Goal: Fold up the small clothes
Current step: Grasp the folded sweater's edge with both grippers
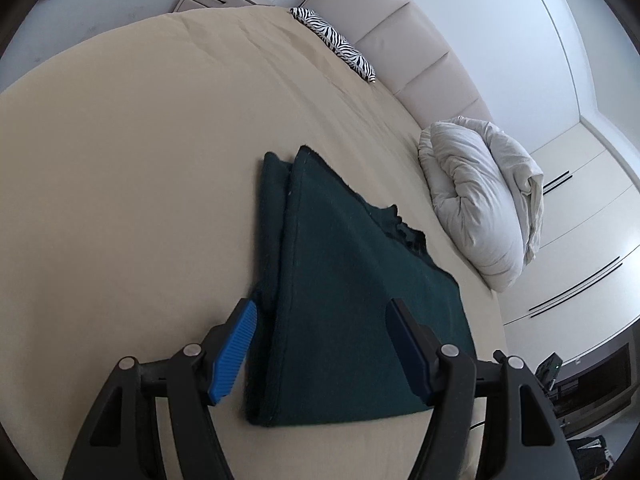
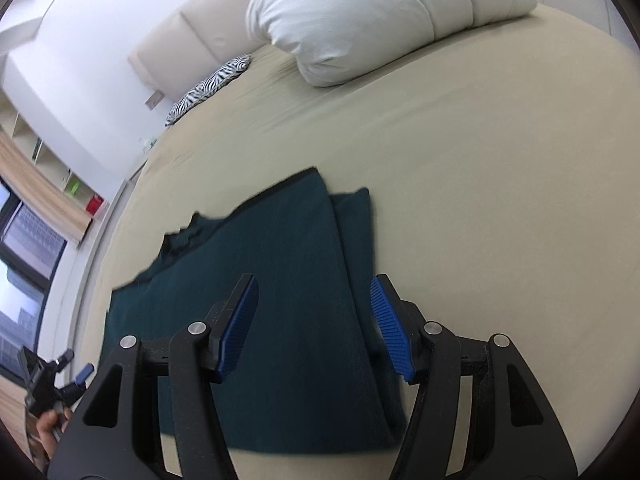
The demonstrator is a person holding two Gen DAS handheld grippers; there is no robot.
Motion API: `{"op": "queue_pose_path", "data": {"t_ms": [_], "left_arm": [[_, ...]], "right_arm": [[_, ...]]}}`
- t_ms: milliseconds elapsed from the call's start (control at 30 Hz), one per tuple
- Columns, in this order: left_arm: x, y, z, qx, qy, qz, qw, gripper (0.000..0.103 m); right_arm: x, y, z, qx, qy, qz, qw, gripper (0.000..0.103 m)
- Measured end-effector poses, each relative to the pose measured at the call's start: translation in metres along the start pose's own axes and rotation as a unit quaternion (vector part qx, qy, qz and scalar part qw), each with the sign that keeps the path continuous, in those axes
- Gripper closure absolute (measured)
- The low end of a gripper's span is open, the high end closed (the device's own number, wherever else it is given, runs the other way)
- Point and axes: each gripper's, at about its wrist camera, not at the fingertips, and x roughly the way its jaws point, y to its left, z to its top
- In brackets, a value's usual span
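With both sets of tongs hanging part-open and empty, left tongs and right tongs, no grip on anything. Directly beneath and ahead of each: dark green garment, folded over, flat on the bed. Fold apparently just laid; next, probably regrasp an edge for another fold. No containers visible.

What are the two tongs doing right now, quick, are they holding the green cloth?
Left tongs: open, holding nothing, above the dark green cloth.
Right tongs: open, holding nothing, above the same cloth.
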Motion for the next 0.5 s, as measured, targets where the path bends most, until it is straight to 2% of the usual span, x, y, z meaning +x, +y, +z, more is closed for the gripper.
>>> {"op": "queue_pose_path", "data": {"t_ms": [100,300,500], "left_arm": [[-0.003,0.001,-0.018,0.013,0.003,0.019,0.9997,0.034],[0.001,0.000,-0.039,0.039,0.008,0.046,0.9982,0.035],[0.003,0.001,-0.038,0.053,0.007,0.063,0.9965,0.050]], "right_arm": [[-0.011,-0.004,-0.020,-0.005,0.012,0.005,1.000,0.047],[-0.028,-0.014,-0.052,-0.018,0.017,-0.015,1.000,0.049],[-0.035,-0.017,-0.058,-0.041,0.015,-0.025,0.999,0.060]]}}
